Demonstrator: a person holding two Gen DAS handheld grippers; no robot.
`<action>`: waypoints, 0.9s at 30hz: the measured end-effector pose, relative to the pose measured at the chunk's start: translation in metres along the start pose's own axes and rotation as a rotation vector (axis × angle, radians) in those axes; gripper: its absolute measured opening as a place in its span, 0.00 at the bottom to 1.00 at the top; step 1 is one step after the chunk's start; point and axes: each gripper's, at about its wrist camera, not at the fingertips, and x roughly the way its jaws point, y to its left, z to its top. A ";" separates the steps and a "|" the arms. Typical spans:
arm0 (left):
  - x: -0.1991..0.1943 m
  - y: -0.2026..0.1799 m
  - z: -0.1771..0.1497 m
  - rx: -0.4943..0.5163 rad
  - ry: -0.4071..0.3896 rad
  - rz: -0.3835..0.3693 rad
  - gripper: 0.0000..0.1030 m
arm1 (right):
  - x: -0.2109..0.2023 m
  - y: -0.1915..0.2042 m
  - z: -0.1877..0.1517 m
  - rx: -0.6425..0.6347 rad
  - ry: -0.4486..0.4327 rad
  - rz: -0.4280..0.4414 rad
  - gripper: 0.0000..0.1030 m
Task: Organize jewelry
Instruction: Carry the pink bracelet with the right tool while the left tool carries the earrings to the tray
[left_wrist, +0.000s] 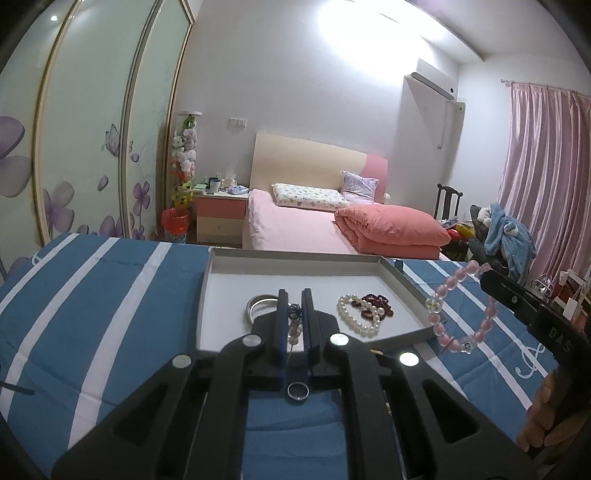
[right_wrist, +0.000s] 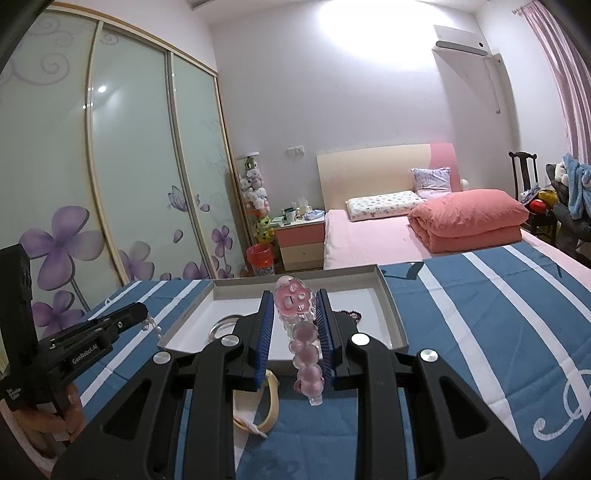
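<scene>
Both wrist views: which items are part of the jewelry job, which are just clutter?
Job:
tray
pink bracelet, held by right gripper
pearl strand, held by left gripper
pearl bracelet
red beads
bangle
ring
yellow band

Clutter:
bed
quilt
nightstand
plush toys

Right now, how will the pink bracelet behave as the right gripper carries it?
The pink bracelet hangs as a drooping loop from the right gripper, so it is probably floppy and may swing. Its round, glossy beads could slip or roll once released into the tray.
</scene>
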 end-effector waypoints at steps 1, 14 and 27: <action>0.002 0.000 0.001 0.001 0.000 -0.001 0.08 | 0.001 0.000 0.001 -0.001 -0.003 0.002 0.24; 0.015 -0.006 0.004 0.017 0.001 0.003 0.08 | 0.014 0.004 0.007 -0.008 -0.016 0.006 0.24; 0.037 -0.003 0.018 0.013 -0.006 0.009 0.08 | 0.039 0.009 0.024 -0.038 -0.038 0.009 0.24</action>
